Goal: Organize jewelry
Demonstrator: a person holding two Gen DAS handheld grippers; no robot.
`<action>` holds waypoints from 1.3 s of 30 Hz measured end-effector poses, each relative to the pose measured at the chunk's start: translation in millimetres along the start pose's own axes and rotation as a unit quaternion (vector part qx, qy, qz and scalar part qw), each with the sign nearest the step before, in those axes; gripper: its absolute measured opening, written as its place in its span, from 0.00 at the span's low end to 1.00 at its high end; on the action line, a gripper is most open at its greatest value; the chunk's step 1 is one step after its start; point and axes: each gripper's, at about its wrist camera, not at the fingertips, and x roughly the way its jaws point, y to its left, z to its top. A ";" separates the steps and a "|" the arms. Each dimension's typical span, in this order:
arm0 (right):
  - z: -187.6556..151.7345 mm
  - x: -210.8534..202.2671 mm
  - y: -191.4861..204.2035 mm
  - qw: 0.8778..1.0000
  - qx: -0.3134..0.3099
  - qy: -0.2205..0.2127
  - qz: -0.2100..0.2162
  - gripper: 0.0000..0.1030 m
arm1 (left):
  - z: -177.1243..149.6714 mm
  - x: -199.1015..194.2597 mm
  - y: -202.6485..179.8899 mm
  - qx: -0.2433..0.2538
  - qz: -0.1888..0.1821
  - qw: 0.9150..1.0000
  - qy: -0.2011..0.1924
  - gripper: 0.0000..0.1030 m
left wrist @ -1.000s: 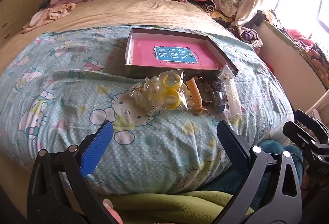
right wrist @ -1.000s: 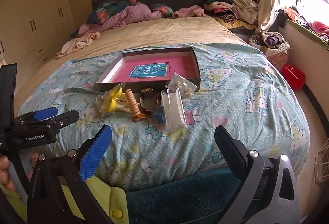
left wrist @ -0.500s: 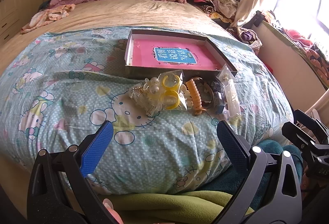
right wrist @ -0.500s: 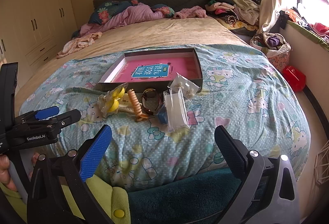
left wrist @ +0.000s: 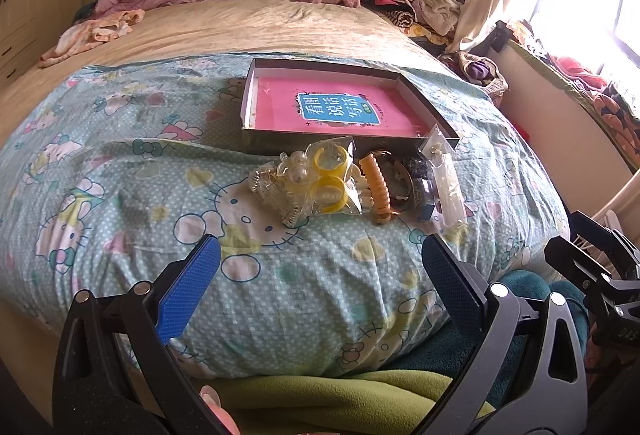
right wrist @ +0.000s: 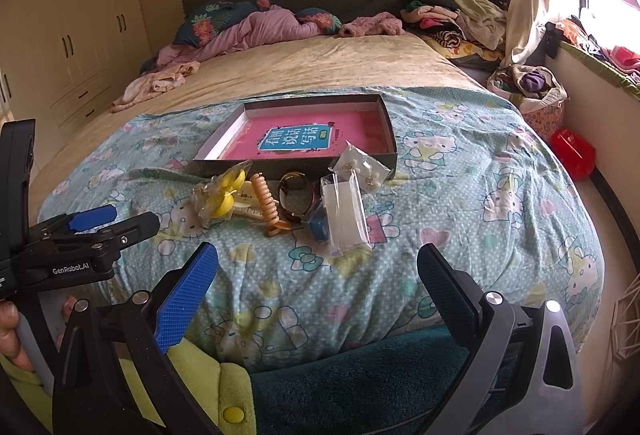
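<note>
both views moved slightly nearer the box (left wrist: 336,107). only the right view shows a red bin (right wrist: 572,153). jewelry (left wrist: 352,183) is piled before the box; left gripper (left wrist: 320,275) and right gripper (right wrist: 316,275) are spread.

Bagged jewelry pile (left wrist: 352,183) on the quilt, touching the front wall of open pink-lined box (left wrist: 256,103)

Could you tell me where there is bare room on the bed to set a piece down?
The quilt is bare left of the clear hair claw and between the jewelry pile and both grippers. The box floor is free around its blue label. Crowded: the strip along the box's near wall.
</note>
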 end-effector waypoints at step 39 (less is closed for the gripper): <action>36.5 45.8 -10.0 1.000 -0.016 0.000 -0.005 0.96 | 31.4 23.4 41.2 -0.036 0.021 0.999 0.011 0.91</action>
